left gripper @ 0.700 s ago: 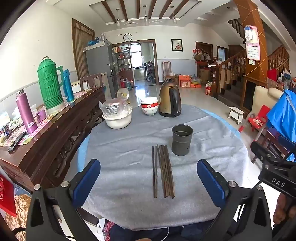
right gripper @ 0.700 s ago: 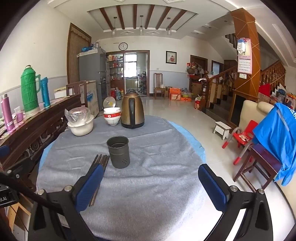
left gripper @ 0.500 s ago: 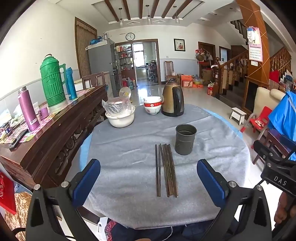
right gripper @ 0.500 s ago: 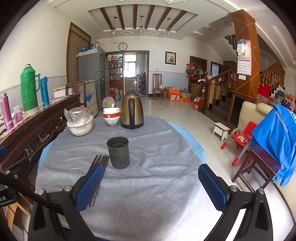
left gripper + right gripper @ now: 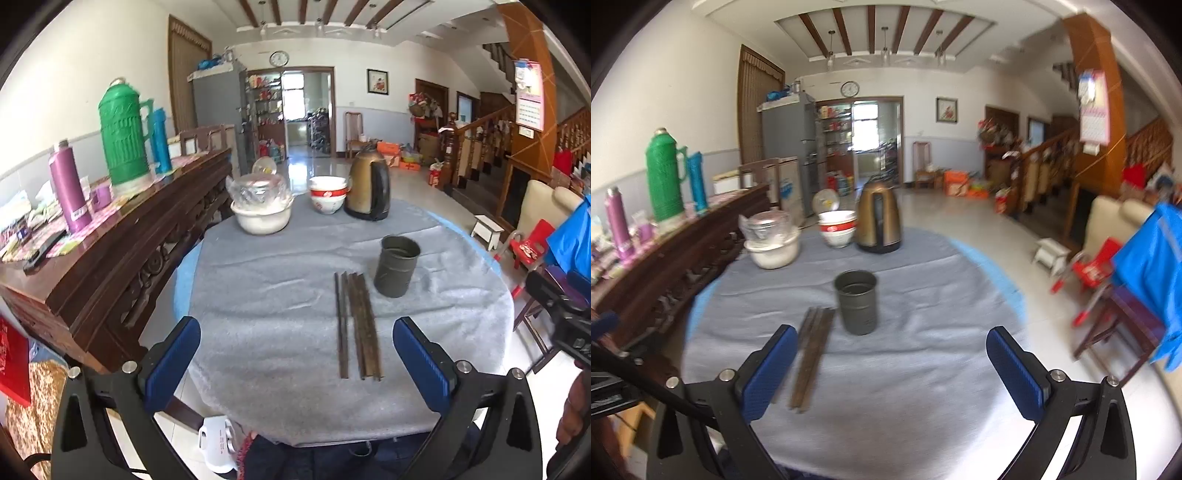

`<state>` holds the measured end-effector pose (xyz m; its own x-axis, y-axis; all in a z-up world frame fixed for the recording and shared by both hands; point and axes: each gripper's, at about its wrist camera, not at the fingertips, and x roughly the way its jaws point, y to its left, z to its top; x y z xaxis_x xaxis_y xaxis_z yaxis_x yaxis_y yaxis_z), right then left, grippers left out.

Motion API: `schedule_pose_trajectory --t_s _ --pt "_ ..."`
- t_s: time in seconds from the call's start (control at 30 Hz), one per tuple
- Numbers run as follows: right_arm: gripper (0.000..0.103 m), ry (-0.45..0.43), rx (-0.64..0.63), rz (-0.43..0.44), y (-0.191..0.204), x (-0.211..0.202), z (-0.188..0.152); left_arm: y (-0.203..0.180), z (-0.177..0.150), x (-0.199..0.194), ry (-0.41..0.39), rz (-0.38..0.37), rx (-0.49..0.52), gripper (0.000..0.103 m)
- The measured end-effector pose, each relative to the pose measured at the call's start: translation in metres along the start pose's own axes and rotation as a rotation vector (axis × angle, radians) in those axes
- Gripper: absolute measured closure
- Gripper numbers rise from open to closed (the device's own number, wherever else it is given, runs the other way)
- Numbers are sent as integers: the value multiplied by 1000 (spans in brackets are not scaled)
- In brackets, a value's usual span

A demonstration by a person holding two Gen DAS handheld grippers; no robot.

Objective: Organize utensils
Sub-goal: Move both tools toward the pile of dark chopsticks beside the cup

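Several dark wooden chopsticks [image 5: 356,325] lie side by side on the grey cloth of the round table [image 5: 280,302]. Just beyond them to the right stands an empty dark metal holder cup [image 5: 396,266]. My left gripper [image 5: 296,347] hangs open over the table's near edge, with the chopsticks' near ends between its blue pads and apart from them. In the right wrist view the chopsticks [image 5: 812,354] lie beside the left pad, and the cup [image 5: 857,302] stands ahead. My right gripper [image 5: 891,358] is open and holds nothing.
At the table's far side stand a bronze kettle [image 5: 369,188], stacked red-and-white bowls [image 5: 328,194] and a white bowl with plastic wrap [image 5: 261,210]. A dark wooden sideboard [image 5: 110,243] with flasks runs along the left. Chairs and a blue cloth [image 5: 1152,266] are on the right.
Both grippers have moved right and closer to the table; the chopsticks and cup look nearer. The right wrist view is now blurred by motion. Jaws stay wide.
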<state>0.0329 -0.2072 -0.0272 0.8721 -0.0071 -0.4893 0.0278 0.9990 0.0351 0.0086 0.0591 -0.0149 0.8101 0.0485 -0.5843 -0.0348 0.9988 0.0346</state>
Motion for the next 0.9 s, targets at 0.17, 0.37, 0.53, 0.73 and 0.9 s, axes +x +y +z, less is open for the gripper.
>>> schedule_pose_trajectory --t_s 0.17,0.37,0.53,0.73,0.9 --pt "0 98 73 171 4 25 -5 21 -4 19 55 1 -68 0" --pt "0 134 79 197 21 36 -1 36 1 25 70 -28 -91 0" --pt "0 125 85 208 28 38 8 41 15 26 39 -26 -74 0" --pt "0 188 102 227 23 58 5 43 8 46 89 -36 -87 0" --pt "0 221 127 226 11 74 0 36 3 67 130 -32 -74 0"
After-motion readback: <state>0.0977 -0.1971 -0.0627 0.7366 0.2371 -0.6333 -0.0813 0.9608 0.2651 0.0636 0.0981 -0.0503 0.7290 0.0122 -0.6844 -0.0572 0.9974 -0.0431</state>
